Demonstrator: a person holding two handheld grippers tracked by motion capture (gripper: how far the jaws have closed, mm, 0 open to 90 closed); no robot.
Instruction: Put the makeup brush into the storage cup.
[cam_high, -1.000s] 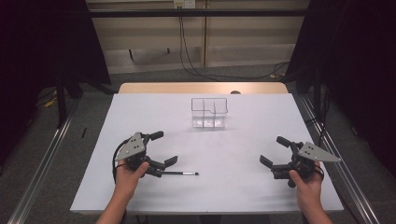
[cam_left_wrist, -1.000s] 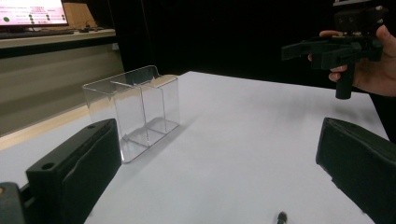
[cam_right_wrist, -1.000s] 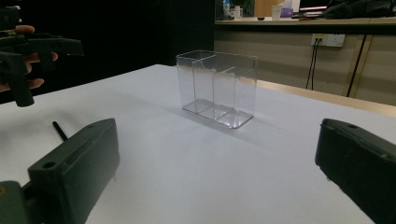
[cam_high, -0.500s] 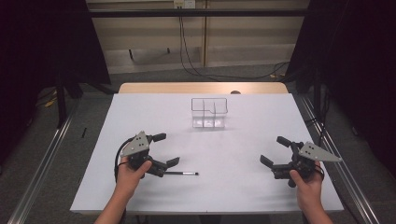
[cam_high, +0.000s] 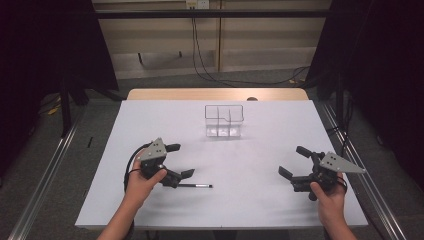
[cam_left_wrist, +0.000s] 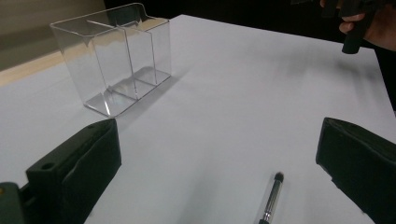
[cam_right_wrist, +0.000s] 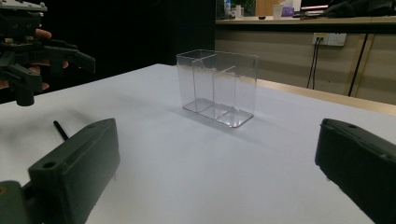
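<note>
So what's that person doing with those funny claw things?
A person holds a claw-like gripper in each hand over a white table. The left gripper is open and sits right by a thin pen lying flat on the table, with the pen between its jaws in the left gripper view. Nothing is picked up yet. The right gripper is open too and holds nothing. Farther back stands an empty clear organizer with compartments.

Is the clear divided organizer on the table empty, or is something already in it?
Empty. The clear organizer stands upright, and its compartments show bare floor through the walls. The pen lies flat on the table by the left gripper.
</note>
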